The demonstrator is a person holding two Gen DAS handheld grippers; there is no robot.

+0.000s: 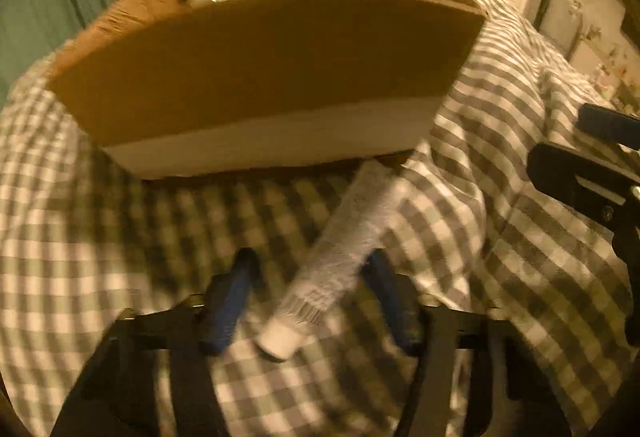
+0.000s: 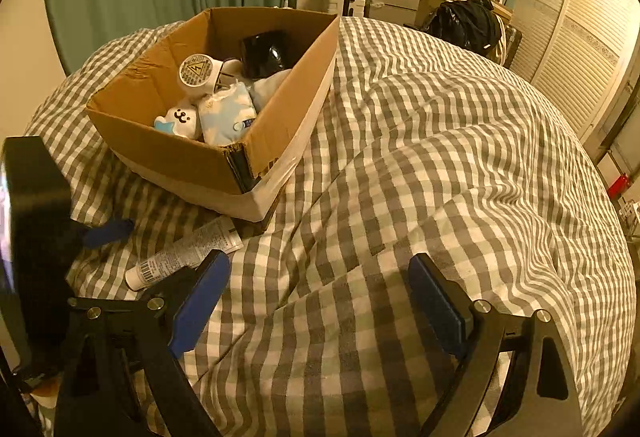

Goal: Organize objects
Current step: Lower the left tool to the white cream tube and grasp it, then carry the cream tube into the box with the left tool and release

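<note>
Checked bedding (image 2: 420,157) fills both views, with the box (image 2: 192,161) sitting on it. I see the tube (image 1: 344,249) lying on the bedding just in front of the box, between my left gripper (image 1: 308,301)'s spread fingers, not pinched. My right gripper (image 2: 316,301) hangs released beside the box, holding nothing

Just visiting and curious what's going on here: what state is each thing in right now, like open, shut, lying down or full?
Cardboard box: open on top, partly filled.
White tube: capped, lying on the bedspread outside the box.
Left gripper: open, straddling the tube.
Right gripper: open, holding nothing.
</note>
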